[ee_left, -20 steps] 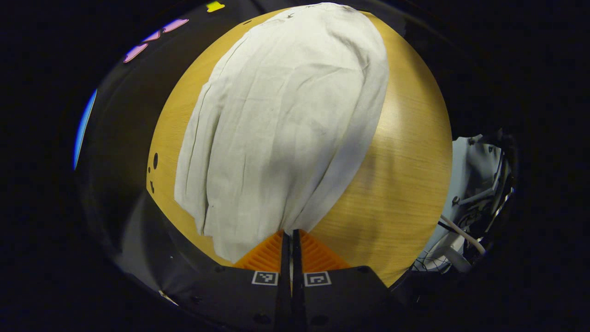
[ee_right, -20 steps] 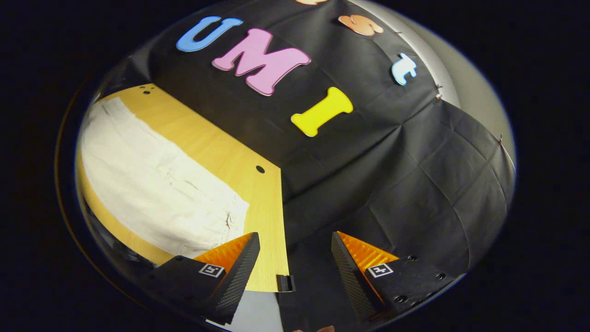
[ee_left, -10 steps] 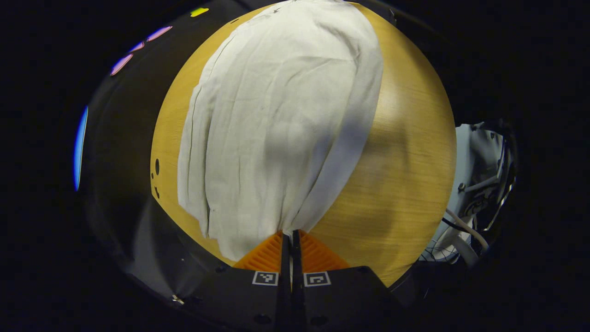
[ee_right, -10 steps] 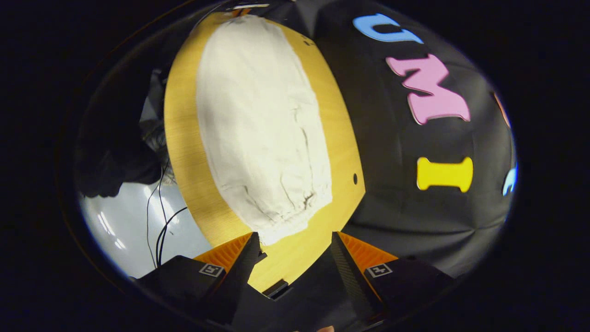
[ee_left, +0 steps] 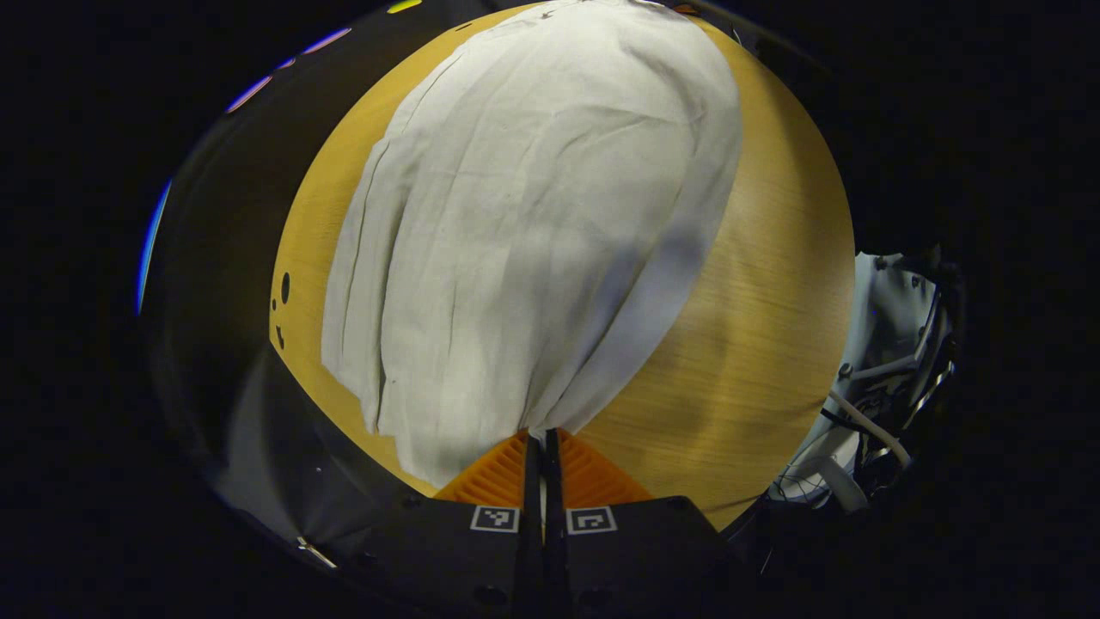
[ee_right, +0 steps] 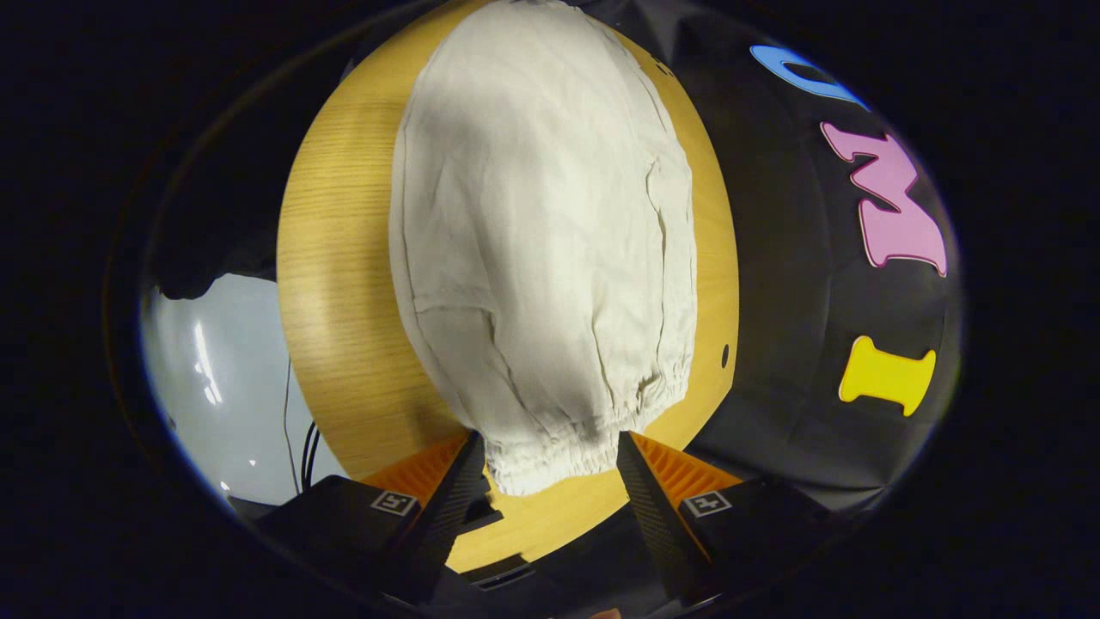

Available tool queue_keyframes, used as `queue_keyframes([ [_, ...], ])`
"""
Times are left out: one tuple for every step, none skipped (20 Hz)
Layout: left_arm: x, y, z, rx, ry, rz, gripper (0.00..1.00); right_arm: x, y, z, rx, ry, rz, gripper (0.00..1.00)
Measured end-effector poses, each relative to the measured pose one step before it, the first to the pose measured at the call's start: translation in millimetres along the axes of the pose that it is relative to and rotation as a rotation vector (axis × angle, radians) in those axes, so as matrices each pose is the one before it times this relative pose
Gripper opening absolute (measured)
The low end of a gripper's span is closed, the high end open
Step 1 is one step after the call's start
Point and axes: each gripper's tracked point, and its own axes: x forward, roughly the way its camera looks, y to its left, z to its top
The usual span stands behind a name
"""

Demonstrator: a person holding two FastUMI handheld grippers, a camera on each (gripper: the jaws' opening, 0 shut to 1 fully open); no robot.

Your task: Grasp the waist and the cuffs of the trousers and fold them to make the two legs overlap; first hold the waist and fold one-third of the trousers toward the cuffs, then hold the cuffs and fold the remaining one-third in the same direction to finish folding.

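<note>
Left hand-held gripper (ee_left: 543, 440) pinched on the trousers' (ee_left: 533, 223) cuff; right hand-held gripper (ee_right: 550, 451) wide, straddling the elastic waist (ee_right: 559, 447) on the bench (ee_right: 344, 284): closing off-centre may catch one layer

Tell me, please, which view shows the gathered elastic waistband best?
The right gripper view: the gathered elastic waistband of the white linen trousers lies close, between open jaws. In the left gripper view, it sits far away at the top, without detail.
</note>
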Motion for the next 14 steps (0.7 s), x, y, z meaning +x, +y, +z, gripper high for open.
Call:
queue_keyframes([
  [0.02,-0.09,-0.01,-0.00709,-0.00268,-0.00562,0.06,6.61,-4.16,2.69,0.00027,-0.01052,0.00529,0.93],
  [0.03,-0.28,1.17,-0.00613,-0.00487,-0.00259,0.06,6.71,4.12,1.15,0.0198,-0.00292,0.04082,0.91],
  [-0.41,0.33,-0.68,-0.00836,-0.00167,-0.00061,0.06,4.9,7.57,-0.62,0.03126,0.00992,0.05471,0.73],
  [0.27,-0.13,0.84,-0.00928,-0.00198,-0.00014,0.06,3.74,4.39,-0.44,0.03447,0.01525,0.0375,0.49],
  [-0.25,-0.14,-0.46,-0.01121,-0.00091,0.00099,0.06,-3.1,-2.61,2.5,0.01852,0.00376,0.01108,0.25],
  [0.23,0.84,-0.65,-0.01914,0.00522,0.0015,0.06,3.3,0.84,-1.57,0.0176,0.00585,0.02179,0.19],
  [-0.72,0.11,-0.04,-0.02245,0.00279,0.00313,0.06,-3.48,0.32,1.23,0.02384,0.00375,0.03043,0.12],
  [0.79,0.92,1.02,-0.02581,0.00073,0.00414,0.06,2.38,1.56,-0.79,0.03546,0.00467,0.04025,0.09],
  [-0.7,0.23,0.83,-0.02447,-0.00147,0.00136,0.06,-1.95,-0.81,-0.08,0.04729,0.00158,0.02987,0.08],
  [-0.88,1.12,2.03,-0.01866,-0.00704,0.00299,0.06,-2.98,-2.64,2.38,0.04933,-0.00421,0.0186,0.08],
  [-1.52,0.15,0.24,-0.02255,-0.00613,-0.005,0.06,-3.77,-5.41,3.62,0.04682,-0.01214,0.01001,0.08],
  [-2.43,1.11,3.49,-0.02254,-0.01256,-0.00392,0.06,-4.71,-4.0,2.02,0.04944,-0.01114,0.01069,0.08],
  [-3.01,3.12,2.29,-0.02439,-0.01441,0.00338,0.06,-6.15,-5.52,3.52,0.04599,-0.0152,0.00265,0.08],
  [-2.07,3.66,1.59,-0.04109,-0.00771,0.00015,0.06,-5.62,-4.13,4.44,0.04385,-0.01284,0.00038,0.08],
])
